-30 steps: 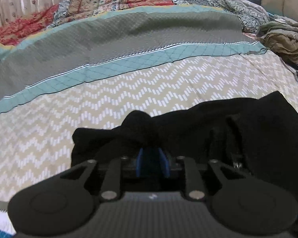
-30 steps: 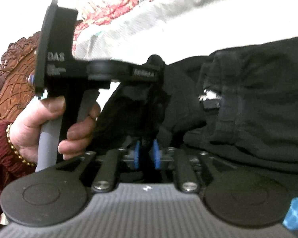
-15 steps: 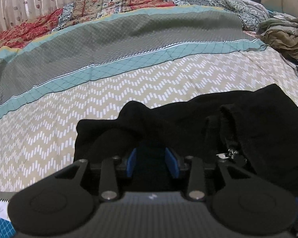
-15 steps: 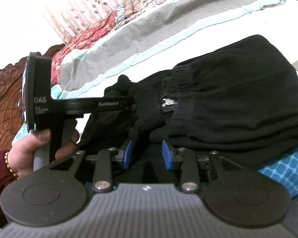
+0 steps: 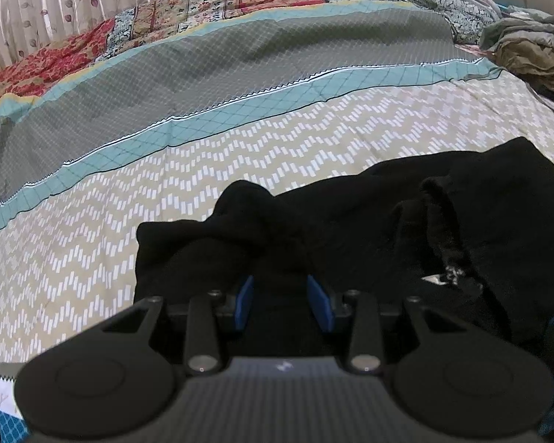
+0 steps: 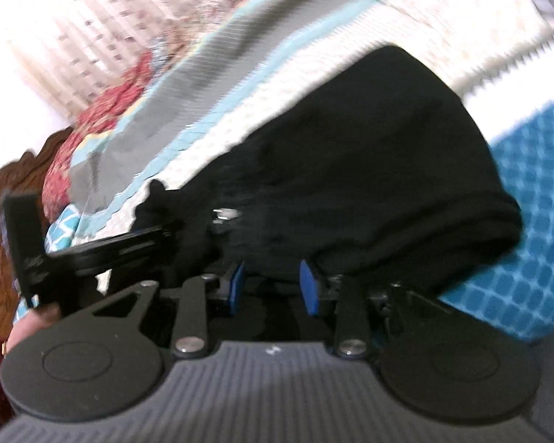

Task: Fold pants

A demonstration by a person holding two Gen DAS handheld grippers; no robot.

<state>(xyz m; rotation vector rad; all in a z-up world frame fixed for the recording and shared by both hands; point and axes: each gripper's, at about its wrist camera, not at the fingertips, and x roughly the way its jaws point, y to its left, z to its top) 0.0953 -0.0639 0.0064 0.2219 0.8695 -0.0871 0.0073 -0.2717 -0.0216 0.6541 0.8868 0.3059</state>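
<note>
Bed (image 5: 240, 155) w/ patterned quilt; black pants (image 5: 351, 229) bunched on near edge. Left gripper (image 5: 281, 297) level, low over the pants, blue fingers (image 5: 244, 301) apart, nothing held. Right gripper (image 6: 272, 288) rolled sideways, fingers (image 6: 309, 288) apart, empty; view blurred.

Left tongs (image 5: 281, 301) spread wide, nothing pinched. Right tongs (image 6: 272, 288) likewise spread, tilted, blurred.

patterned bedspread (image 5: 240, 140) — black pants (image 5: 351, 221), crumpled clothes (image 5: 528, 48)
</note>
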